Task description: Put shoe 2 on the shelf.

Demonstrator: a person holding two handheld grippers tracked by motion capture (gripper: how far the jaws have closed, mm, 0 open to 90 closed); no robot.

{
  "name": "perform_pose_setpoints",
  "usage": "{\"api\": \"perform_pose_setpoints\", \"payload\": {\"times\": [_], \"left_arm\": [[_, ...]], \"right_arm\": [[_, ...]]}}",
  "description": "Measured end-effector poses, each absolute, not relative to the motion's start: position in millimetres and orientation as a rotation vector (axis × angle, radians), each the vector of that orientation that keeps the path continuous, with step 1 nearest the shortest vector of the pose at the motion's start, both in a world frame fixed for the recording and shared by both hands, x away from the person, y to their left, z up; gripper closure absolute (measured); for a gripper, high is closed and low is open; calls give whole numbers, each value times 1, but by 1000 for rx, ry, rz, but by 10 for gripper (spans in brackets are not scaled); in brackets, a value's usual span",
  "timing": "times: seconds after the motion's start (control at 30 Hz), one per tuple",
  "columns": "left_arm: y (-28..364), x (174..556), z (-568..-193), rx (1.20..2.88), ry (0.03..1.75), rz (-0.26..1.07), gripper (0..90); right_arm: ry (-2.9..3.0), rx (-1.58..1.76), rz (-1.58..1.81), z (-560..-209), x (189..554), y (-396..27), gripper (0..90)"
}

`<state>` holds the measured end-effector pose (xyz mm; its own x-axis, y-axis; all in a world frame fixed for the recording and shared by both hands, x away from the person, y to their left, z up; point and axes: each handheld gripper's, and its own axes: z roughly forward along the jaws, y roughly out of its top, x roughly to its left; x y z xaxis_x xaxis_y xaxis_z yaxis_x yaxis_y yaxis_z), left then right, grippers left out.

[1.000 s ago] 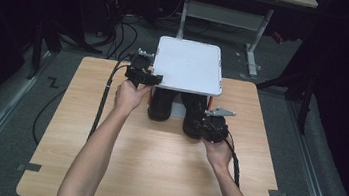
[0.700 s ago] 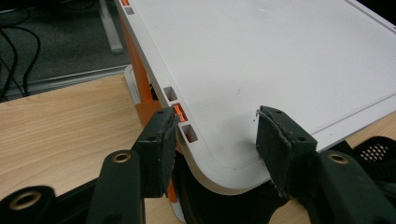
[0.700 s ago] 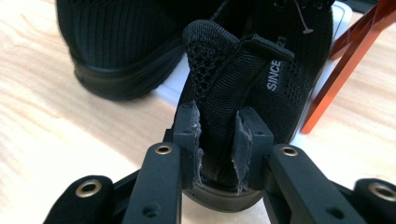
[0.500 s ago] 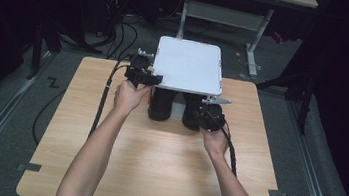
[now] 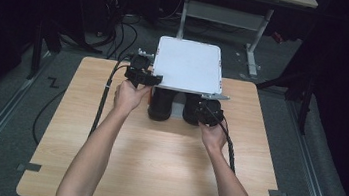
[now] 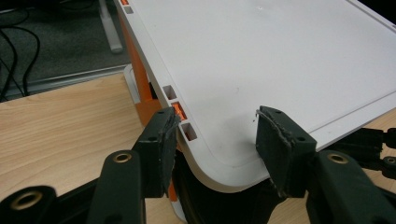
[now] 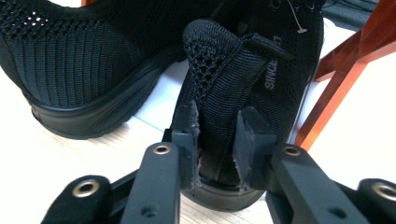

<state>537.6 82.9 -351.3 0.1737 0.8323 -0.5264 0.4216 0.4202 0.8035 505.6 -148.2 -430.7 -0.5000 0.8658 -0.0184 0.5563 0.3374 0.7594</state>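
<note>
We count two black shoes (image 5: 161, 104) side by side under one white tray (image 5: 186, 64), heels toward us, long axes running away; our right gripper (image 7: 217, 128) pinches one heel, our left gripper (image 6: 217, 135) straddles the tray's corner.

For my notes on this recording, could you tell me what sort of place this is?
Probably a lab or recording workspace: a bare wooden table stands on grey carpet, black cables lie across the dark floor behind it, and an adjustable desk frame stands beyond.
</note>
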Motion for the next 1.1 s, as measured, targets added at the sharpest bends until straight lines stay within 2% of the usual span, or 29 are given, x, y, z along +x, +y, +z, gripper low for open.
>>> {"api": "perform_pose_setpoints", "payload": {"times": [0.23,0.37,0.67,1.1], "left_arm": [[84,536,-351,1189,1436,419,465],[86,532,-350,1201,1411,451,393],[96,502,-346,1190,1317,489,375],[129,443,-366,1104,1319,480,381]], "right_arm": [[2198,1253,1029,-426,501,-155,517],[2189,1233,1074,-419,491,-170,479],[2154,1249,1153,-409,475,-203,469],[2052,1265,1240,-406,432,-258,478]]}}
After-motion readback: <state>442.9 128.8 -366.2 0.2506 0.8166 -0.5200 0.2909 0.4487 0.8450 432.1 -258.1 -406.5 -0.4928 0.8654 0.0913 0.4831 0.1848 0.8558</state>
